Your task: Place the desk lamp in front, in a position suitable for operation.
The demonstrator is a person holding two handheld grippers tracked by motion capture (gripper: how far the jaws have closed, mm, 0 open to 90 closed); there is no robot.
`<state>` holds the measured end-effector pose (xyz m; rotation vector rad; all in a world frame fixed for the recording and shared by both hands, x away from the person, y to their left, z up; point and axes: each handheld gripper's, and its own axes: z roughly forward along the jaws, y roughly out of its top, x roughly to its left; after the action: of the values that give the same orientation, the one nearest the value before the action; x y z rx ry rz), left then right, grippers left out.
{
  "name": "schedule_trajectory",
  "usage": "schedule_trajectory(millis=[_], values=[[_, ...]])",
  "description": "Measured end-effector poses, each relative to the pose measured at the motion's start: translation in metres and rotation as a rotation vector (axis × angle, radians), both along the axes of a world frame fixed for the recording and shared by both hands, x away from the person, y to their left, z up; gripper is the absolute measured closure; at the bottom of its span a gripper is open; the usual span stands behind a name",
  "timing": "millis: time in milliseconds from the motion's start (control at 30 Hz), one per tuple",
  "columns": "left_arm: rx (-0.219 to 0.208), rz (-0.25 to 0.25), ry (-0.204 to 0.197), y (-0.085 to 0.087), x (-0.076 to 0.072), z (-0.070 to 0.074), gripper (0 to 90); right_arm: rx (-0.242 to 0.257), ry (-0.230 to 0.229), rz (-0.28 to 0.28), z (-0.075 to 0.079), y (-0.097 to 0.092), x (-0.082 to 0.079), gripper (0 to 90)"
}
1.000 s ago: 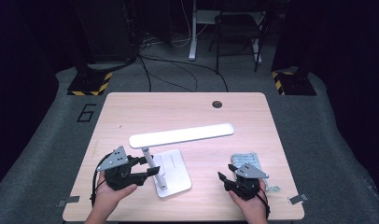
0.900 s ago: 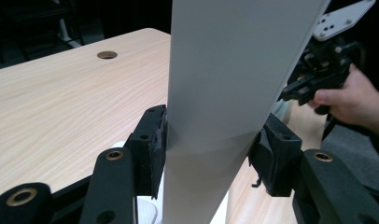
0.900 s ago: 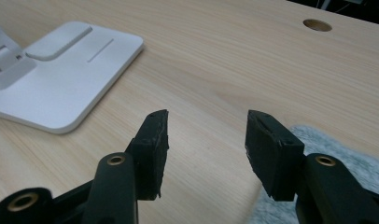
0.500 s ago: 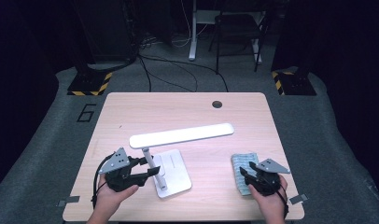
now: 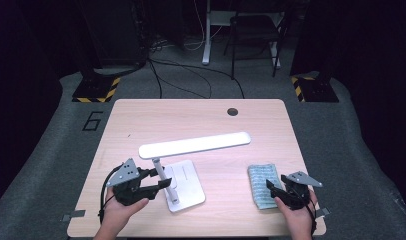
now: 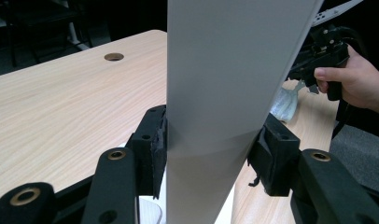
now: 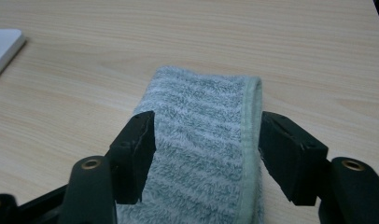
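Your left tongs (image 5: 163,181) squeeze the lamp (image 5: 177,187) pole. Your right tongs (image 5: 271,186), near right on the table (image 5: 201,120), have just opened around the towel (image 5: 263,184), not pinching it.

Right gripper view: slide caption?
Right gripper open over a folded towel on the table, jaws just opened.

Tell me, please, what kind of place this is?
Probably a lab or recording room, not a home: a light wooden table stands on grey carpet with a painted number six, yellow-black striped stand bases, and loose black cables behind.
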<state>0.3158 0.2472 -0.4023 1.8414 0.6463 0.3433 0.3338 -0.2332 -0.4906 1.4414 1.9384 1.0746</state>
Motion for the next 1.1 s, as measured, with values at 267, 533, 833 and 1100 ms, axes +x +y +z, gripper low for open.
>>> schedule_trajectory(millis=[267, 533, 833, 1100], values=[[-0.006, 0.014, -0.007, -0.001, -0.001, -0.001, 51.2, 0.003, 0.04, -0.045, -0.012, -0.007, 0.01, 34.6], [-0.008, 0.014, -0.008, -0.001, -0.001, -0.001, 51.1, 0.014, 0.084, -0.053, -0.02, -0.008, 0.017, 34.7], [-0.003, 0.01, -0.007, -0.001, -0.002, -0.001, 51.2, 0.009, 0.132, -0.061, -0.028, -0.007, 0.022, 34.0], [-0.007, 0.016, -0.011, -0.001, -0.002, -0.002, 51.3, -0.019, 0.156, -0.046, -0.028, -0.005, 0.025, 36.6]])
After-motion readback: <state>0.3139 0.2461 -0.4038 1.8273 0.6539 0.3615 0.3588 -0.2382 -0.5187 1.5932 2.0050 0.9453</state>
